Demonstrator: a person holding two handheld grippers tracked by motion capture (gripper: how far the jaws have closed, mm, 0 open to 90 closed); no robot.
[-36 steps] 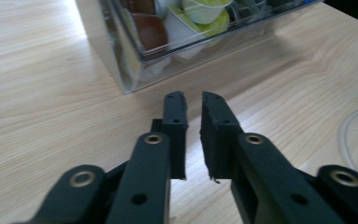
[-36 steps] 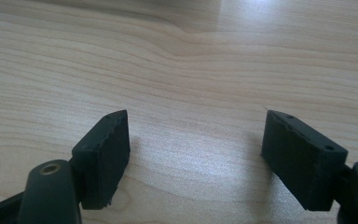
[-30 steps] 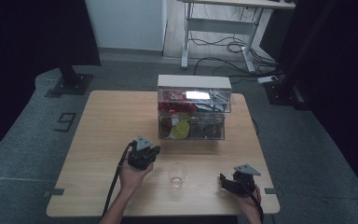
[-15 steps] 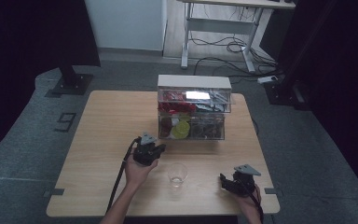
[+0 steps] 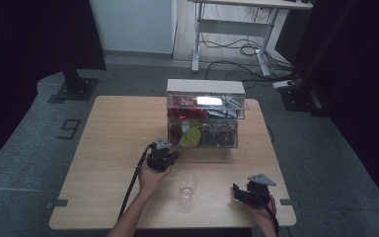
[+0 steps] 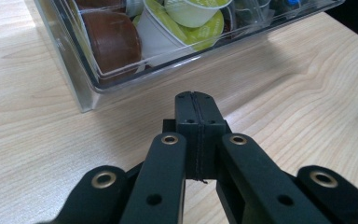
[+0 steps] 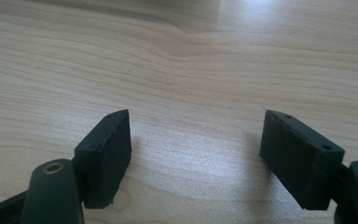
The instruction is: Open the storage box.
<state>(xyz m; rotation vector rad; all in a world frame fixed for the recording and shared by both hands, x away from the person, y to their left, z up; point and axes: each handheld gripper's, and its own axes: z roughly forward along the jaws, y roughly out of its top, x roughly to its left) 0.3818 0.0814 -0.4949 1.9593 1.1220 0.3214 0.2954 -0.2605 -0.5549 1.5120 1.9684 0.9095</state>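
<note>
The right gripper [image 7: 196, 158] holds its jaws wide apart over the bare wooden table [image 7: 191, 60].

The left claw [image 6: 196, 122] is built of matte black plastic. Its two thick link arms are pinned with brass-ringed rivets and marked by small round holes, and its jaw blocks are studded with tiny screw recesses. A black cable [image 5: 131, 185] is trailed from it along a bare forearm. The right claw [image 7: 196, 158] is made of the same black plastic, with ribbed pad faces and a brass-ringed rivet at each link. A grey three-cornered plate [image 5: 262, 179] is mounted on its top.
</note>
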